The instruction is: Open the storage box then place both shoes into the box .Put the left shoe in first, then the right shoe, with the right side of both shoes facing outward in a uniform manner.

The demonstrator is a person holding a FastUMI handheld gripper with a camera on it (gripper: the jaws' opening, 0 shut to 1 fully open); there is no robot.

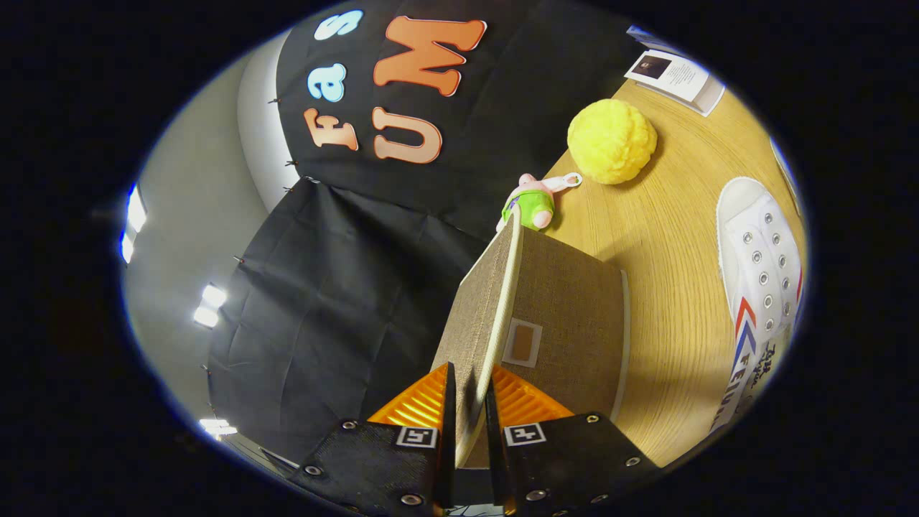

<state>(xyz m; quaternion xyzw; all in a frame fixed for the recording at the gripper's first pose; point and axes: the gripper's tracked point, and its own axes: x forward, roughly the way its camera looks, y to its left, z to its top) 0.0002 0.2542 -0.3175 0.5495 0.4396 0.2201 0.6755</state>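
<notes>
I've got the gripper closed down on the lid of the storage box, both fingers pinching its pale-trimmed front edge from either side. The lid stands raised, its edge running straight ahead from my fingers toward the far wall. It looks like fabric over a thin board: light, fairly stiff along the trim, probably a bit floppy across the panel, so I judge the trimmed edge the right place to hold it, near the middle as I am now. The cloth should give decent friction, so slipping isn't my big worry; twisting the panel is.

Just beyond my fingers is the box's brown woven side, with a small label patch on it, sitting on the wooden table. To its right lies a white canvas shoe, well apart from the box: soft upper, firmer sole, light, best taken at the heel or collar, I'd say. Further out, past the lid's far tip, a small pink and green toy, then a fuzzy yellow ball, and a white card at the table's far edge.
</notes>
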